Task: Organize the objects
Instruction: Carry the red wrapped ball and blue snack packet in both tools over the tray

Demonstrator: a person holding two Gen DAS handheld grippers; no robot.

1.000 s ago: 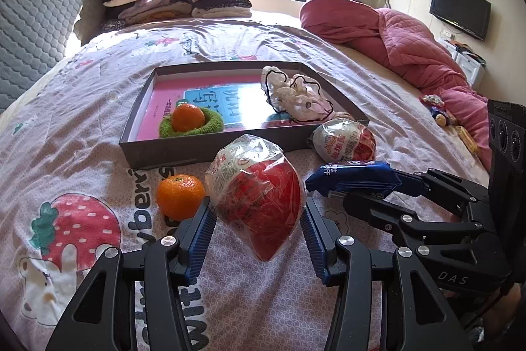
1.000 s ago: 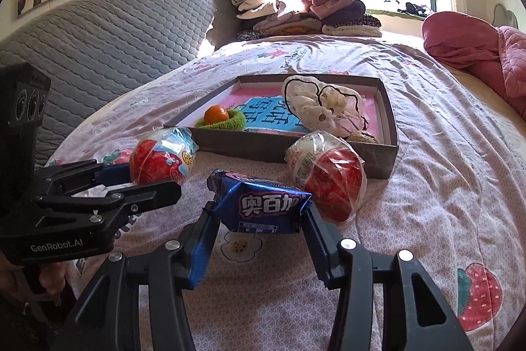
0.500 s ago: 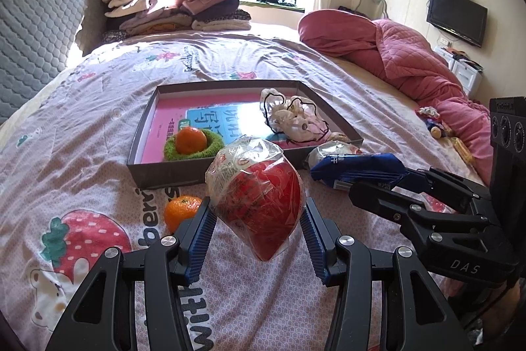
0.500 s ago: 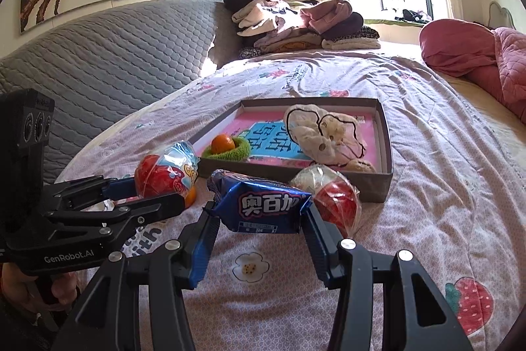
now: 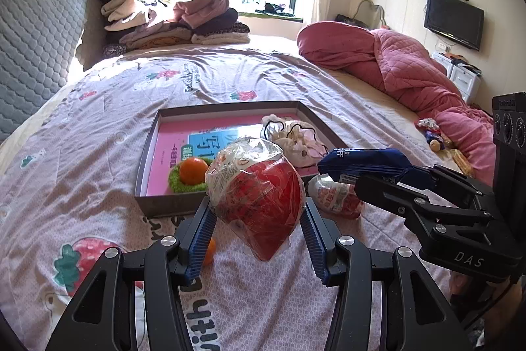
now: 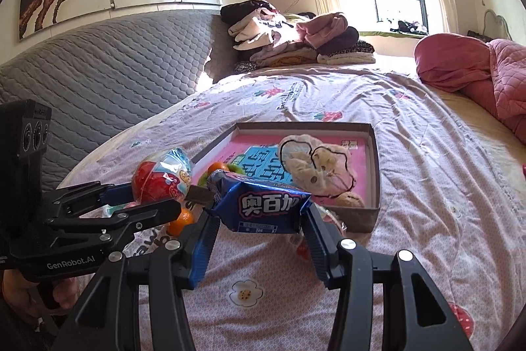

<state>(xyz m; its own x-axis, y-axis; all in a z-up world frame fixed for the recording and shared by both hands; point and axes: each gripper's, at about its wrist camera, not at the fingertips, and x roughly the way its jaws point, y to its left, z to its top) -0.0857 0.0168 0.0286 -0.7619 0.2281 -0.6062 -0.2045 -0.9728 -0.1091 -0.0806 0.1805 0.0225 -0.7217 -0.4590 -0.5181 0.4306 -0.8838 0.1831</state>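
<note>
My left gripper is shut on a red egg toy in clear wrap and holds it in the air before the grey tray. My right gripper is shut on a blue snack packet, also raised; the packet shows in the left wrist view. The tray holds a pink book, an orange on a green ring and a cream cloth pouch. A second wrapped egg toy and a loose orange lie on the bed in front of the tray.
The bed has a pink printed sheet. A stack of folded clothes sits at the far end, a pink quilt on the right. A grey padded headboard runs along the left.
Both grippers have risen and pulled back from the tray with their loads. The tray and the items on the bed now look farther off and lower.
</note>
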